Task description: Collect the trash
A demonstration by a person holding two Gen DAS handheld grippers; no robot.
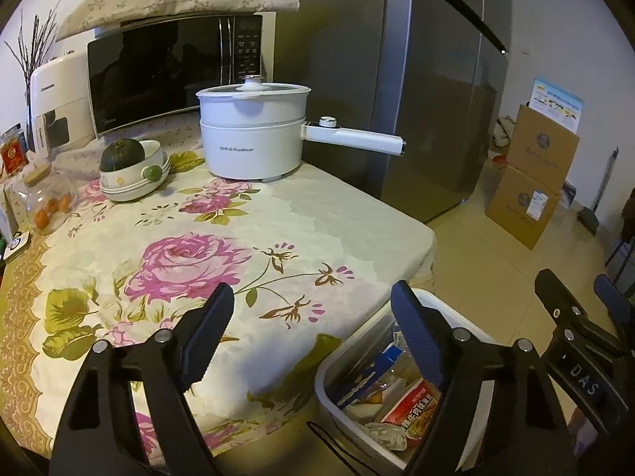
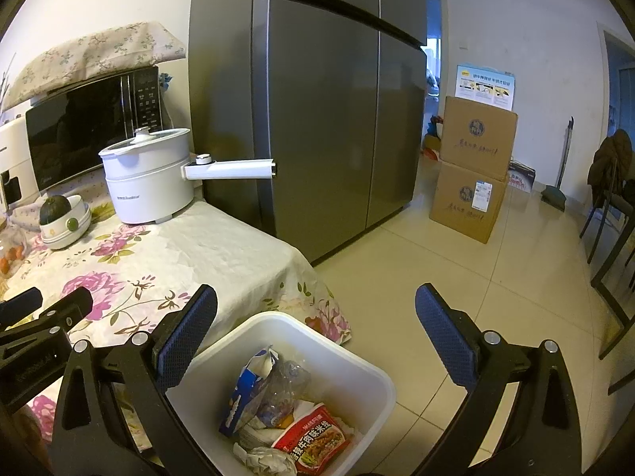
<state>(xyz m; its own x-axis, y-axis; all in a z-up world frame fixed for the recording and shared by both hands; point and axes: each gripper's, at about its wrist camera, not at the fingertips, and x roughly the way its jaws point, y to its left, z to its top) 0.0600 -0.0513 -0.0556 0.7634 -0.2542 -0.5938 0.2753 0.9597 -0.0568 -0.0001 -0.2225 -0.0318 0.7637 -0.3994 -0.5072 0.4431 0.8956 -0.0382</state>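
A: How much of the white bin (image 2: pixel 369 373) is hidden?

B: A fair part. In the right wrist view its near corners are cut off behind the gripper frames, and the bottom of the bin lies under the trash. In the left wrist view only its left wall and a strip of the inside show; the right finger of the left gripper (image 1: pixel 313 305) covers the rest.

A: What trash can be made out in the bin?

B: A red noodle packet (image 2: pixel 313 436), a blue and white carton (image 2: pixel 246 392), a crumpled clear plastic bottle (image 2: pixel 287 384) and some crushed white paper (image 2: pixel 262 456). The smaller scraps under them are too tangled to tell.

A: What is around the bin?

B: The bin stands just beside the corner of the bench (image 1: pixel 357 214), where the flowered cloth (image 1: pixel 186 261) hangs over the edge. To the right of the bin is open tiled floor (image 2: pixel 456 269). Well behind the bin stand the grey fridge (image 2: pixel 317 119) and two stacked cardboard boxes (image 2: pixel 472 170).

A: And the jaws?

B: Both are released and grasp nothing. The right gripper (image 2: pixel 317 317) hangs above the bin with the trash below the gap between its jaws. The left gripper's jaws straddle the bench edge left of the bin, with only the cloth under them.
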